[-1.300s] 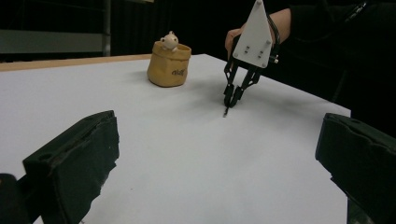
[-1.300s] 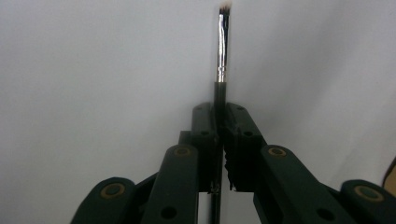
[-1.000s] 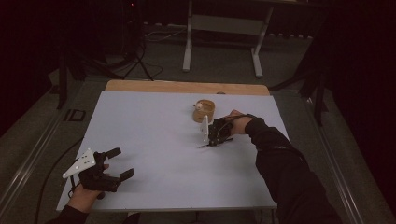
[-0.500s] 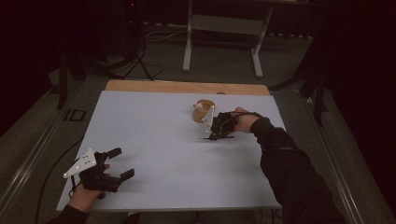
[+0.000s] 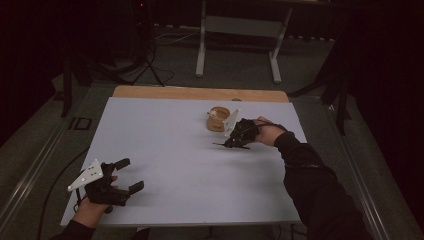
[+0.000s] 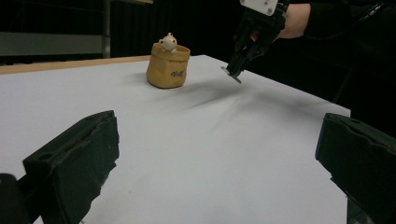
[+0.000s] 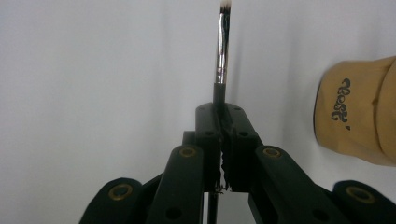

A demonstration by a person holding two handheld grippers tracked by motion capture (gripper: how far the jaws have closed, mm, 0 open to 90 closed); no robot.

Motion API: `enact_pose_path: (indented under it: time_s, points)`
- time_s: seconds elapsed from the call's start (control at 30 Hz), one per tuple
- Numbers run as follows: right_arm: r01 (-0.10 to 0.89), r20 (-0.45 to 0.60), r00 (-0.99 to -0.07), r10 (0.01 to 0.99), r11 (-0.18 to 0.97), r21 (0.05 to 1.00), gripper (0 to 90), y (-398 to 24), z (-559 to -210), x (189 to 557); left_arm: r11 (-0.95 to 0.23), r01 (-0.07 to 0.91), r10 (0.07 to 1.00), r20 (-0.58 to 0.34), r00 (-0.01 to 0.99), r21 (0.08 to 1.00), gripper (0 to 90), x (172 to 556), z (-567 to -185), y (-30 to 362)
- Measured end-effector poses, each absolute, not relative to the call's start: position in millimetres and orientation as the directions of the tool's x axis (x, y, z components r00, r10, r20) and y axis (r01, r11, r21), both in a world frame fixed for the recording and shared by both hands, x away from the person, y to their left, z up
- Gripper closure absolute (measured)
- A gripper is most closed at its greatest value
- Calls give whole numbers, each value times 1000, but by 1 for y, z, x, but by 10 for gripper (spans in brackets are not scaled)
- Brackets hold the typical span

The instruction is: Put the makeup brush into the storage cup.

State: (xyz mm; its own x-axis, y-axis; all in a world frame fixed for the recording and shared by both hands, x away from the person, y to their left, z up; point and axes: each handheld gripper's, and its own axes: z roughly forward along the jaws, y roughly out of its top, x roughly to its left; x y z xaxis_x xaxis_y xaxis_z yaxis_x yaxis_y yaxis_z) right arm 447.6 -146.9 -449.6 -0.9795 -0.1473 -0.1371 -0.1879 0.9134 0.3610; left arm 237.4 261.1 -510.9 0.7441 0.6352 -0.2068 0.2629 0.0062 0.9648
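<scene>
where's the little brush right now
The brush is clamped in the right gripper, off the white table on its right side, beside the tan pot.

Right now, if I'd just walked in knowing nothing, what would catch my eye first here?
Probably the right gripper, raised just above the white table at its far right, jaws shut on a thin makeup brush. Just beyond it stands a tan sack-shaped pot with a small figure peeking out. At the near left edge, the left gripper rests with jaws wide open and holds nothing.

A tan sack-shaped pot [image 5: 218,119] is sitting on the white table [image 5: 165,150], a small figure [image 6: 167,42] peeking from its top.
</scene>
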Motion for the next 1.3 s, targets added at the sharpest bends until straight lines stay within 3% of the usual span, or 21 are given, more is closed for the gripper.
enact_pose_path:
  time_s: [0.5, 0.53, 0.6, 0.77, 1.03, 1.3]
  points:
    - [-90, -120, -992, -44, 906, 414, 861, -148, -435, 450, 1, 262, 635, -203, 745, 965, 0, 237, -511, 261]
    - [-58, -94, -995, -20, 908, 416, 860, -148, -436, 451, -1, 261, 635, -201, 746, 965, 0, 237, -511, 261]
    - [109, 19, -994, 112, 896, 430, 860, -148, -437, 458, 2, 261, 635, -203, 745, 965, 0, 237, -511, 261]
    - [130, 5, -990, 142, 889, 439, 861, -149, -435, 456, 2, 259, 635, -201, 746, 966, 0, 237, -511, 262]
    - [178, -33, -971, 239, 802, 571, 861, -159, -422, 449, -1, 258, 635, -199, 747, 966, 0, 237, -510, 261]
    - [230, 1, -952, 307, 710, 666, 861, -171, -419, 437, -4, 257, 634, -197, 748, 966, 0, 237, -510, 260]
